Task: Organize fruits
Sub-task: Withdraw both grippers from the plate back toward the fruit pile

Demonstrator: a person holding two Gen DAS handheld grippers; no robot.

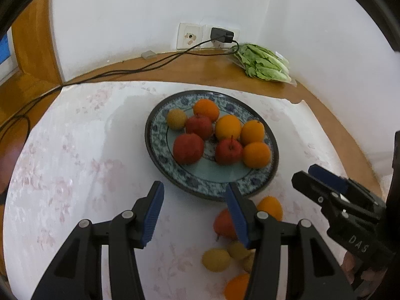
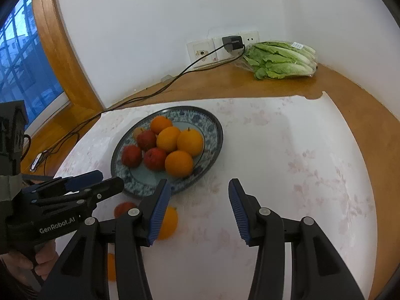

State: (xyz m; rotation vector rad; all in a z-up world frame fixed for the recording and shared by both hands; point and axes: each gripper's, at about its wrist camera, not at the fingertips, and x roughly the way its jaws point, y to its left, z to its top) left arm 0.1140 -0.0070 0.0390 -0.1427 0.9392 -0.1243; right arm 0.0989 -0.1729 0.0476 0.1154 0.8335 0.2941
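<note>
A blue patterned plate [image 1: 200, 182] [image 2: 212, 125] holds several oranges [image 1: 256, 155] [image 2: 178, 163], three red apples [image 1: 188, 148] [image 2: 155, 158] and a small yellow fruit [image 1: 176, 118]. Loose on the white cloth in front of the plate lie an orange [image 1: 271, 206] [image 2: 167, 223], a red apple [image 1: 223, 225] [image 2: 123, 207], small yellow fruits [image 1: 215, 260] and another orange [image 1: 236, 286] [image 2: 111, 267]. My left gripper [image 1: 193, 215] is open and empty, over the cloth left of the loose fruit. My right gripper [image 2: 198, 211] is open and empty, right of the loose orange.
A bag of lettuce [image 1: 265, 62] [image 2: 280, 60] lies at the back by the wall. A charger [image 1: 221, 35] [image 2: 232, 43] is plugged into the wall socket and its cable [image 1: 140, 68] trails left across the wooden sill. A window [image 2: 22, 67] is at left.
</note>
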